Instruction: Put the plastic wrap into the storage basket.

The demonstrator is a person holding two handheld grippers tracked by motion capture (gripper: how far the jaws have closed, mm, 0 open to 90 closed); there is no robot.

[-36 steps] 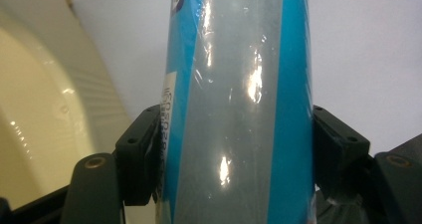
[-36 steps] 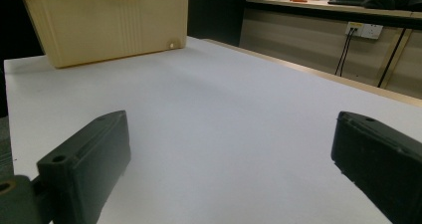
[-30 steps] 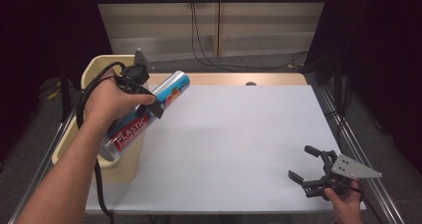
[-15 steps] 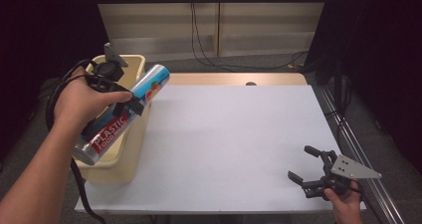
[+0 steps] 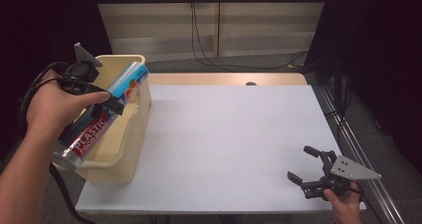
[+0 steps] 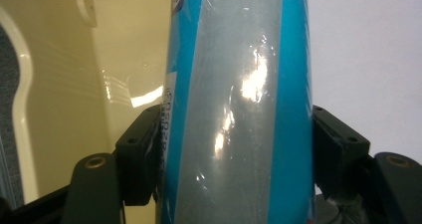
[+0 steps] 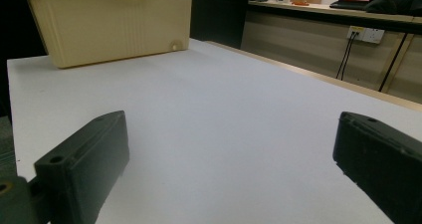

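Note:
A long blue and clear roll of plastic food wrap (image 5: 102,117) hangs tilted over the cream bin (image 5: 133,134) at the table's left edge. My left gripper (image 5: 113,100) is shut on its middle; in the left gripper view both black pads (image 6: 142,154) press the sides of the roll (image 6: 239,104), with the bin's inside (image 6: 99,84) behind it. My right gripper (image 5: 302,165) stands open low over the white table top near the front right corner, nothing between its jaws. In the right gripper view its open jaws (image 7: 229,169) frame bare table.
The white table top (image 5: 229,134) spreads between the bin and my right gripper. The cream bin (image 7: 109,22) stands far off in the right gripper view. A wooden strip (image 5: 224,78) edges the table's far side, with cables on the floor behind it.
My left gripper has carried the wrap roll leftwards and a little up, from over the table's left part to above the bin. The right gripper has stayed where it was.

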